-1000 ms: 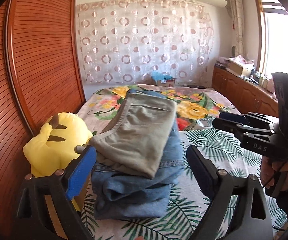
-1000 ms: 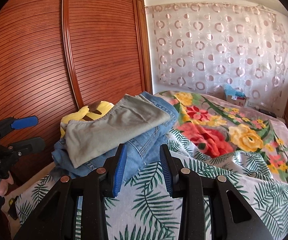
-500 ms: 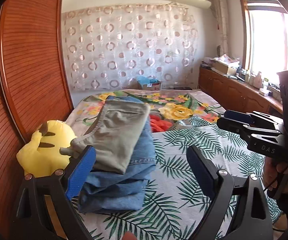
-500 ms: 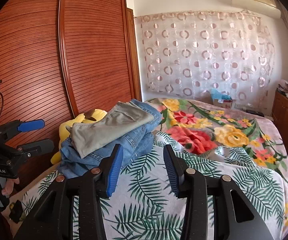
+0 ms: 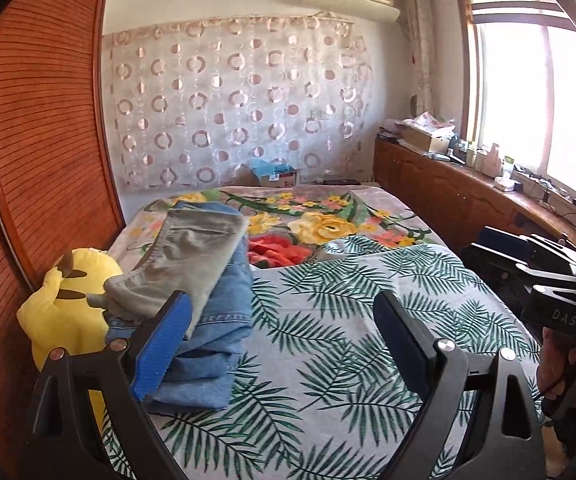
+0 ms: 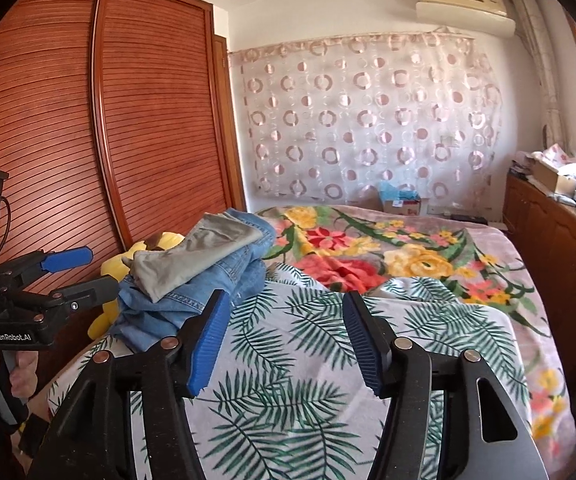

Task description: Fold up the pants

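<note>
Folded olive-grey pants [image 5: 192, 256] [image 6: 204, 252] lie on top of folded blue jeans [image 5: 216, 344] [image 6: 192, 300], stacked at the left side of the bed. My left gripper [image 5: 280, 336] stands open over the leaf-print sheet, right of the stack, with nothing between its fingers; it also shows at the left edge of the right wrist view [image 6: 74, 272]. My right gripper [image 6: 286, 340] hangs above the sheet, back from the stack, its jaws opening and empty; in the left wrist view it sits at the far right [image 5: 500, 244].
A yellow plush toy [image 5: 68, 304] sits between the stack and the wooden wardrobe [image 5: 40, 140]. The leaf-print sheet [image 5: 348, 340] covers the near bed, a floral blanket [image 6: 388, 248] the far part. A wooden cabinet [image 5: 448, 200] with clutter runs under the window on the right.
Both grippers have drawn back from the clothes stack, which now looks smaller and further left. The right gripper's jaws have spread wider.
</note>
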Tool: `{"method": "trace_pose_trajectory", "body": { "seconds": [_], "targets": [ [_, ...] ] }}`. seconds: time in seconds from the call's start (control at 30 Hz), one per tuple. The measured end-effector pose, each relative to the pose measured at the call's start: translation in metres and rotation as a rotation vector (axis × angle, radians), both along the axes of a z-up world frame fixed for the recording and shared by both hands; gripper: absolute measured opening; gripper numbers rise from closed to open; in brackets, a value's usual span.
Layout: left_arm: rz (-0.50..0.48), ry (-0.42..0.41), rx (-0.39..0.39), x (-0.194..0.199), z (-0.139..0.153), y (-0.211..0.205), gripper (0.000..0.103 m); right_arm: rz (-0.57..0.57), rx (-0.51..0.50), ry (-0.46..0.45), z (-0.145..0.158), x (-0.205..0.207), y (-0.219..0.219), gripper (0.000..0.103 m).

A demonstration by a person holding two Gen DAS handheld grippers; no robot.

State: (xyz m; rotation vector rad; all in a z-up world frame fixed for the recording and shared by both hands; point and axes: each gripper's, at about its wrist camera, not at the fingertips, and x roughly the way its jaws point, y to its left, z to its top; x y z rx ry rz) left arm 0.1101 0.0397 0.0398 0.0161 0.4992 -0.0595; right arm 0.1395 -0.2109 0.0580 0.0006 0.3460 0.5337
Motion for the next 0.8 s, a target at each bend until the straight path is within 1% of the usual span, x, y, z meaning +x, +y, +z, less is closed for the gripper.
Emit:
{"method": "trace_pose_trajectory", "body": {
  "seconds": [0.1,0.2,0.3,0.5,0.63,0.8],
  "targets": [
    [-0.015,-0.006,0.007,-0.001,0.004,-0.012,0.092,-0.038,-0.010,-0.016,0.006,-0.017,-0.006,0.067],
    [-0.035,-0.017,-0.003,-0.004,0.009,-0.025,0.092,-0.078,-0.012,-0.041,0.011,-0.032,-0.011,0.071],
    [-0.041,-0.029,-0.013,-0.011,0.013,-0.036,0.092,-0.108,-0.006,-0.043,0.011,-0.047,-0.013,0.076],
    [-0.040,-0.043,-0.004,-0.024,0.015,-0.048,0.092,-0.170,-0.009,-0.047,0.006,-0.070,-0.011,0.079],
    [-0.039,-0.048,-0.012,-0.035,0.015,-0.050,0.092,-0.202,-0.001,-0.041,0.004,-0.081,-0.008,0.079],
    [-0.033,-0.060,0.004,-0.044,0.015,-0.053,0.092,-0.243,0.002,-0.048,0.003,-0.095,-0.005,0.079]
  ]
}}
